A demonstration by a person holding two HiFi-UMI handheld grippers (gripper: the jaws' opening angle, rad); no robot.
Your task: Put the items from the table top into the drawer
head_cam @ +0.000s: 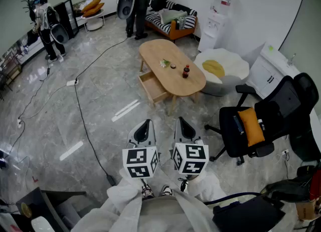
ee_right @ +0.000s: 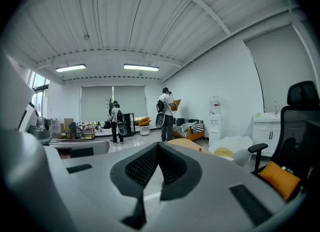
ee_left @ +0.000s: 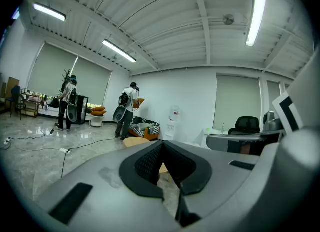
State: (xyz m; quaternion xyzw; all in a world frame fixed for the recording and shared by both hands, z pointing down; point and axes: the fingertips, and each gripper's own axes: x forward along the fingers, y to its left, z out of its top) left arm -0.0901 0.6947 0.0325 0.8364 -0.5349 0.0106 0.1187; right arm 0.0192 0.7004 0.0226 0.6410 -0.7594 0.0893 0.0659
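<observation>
Too small to identify on table top: pale clump, dark round bit, small bottle, all around mid-table. Drawer pulled open from near long edge, inside unreadable. Left tool and right tool both closed, empty, side by side, well apart from table. Glossy tiled floor, loose cables, black office chair at right.

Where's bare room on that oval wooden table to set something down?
Table: the end toward the striped sofa is bare, so is the near end past the bottle. The middle is crowded: pale sprig, small dark disc, bottle. The open drawer looks empty.
</observation>
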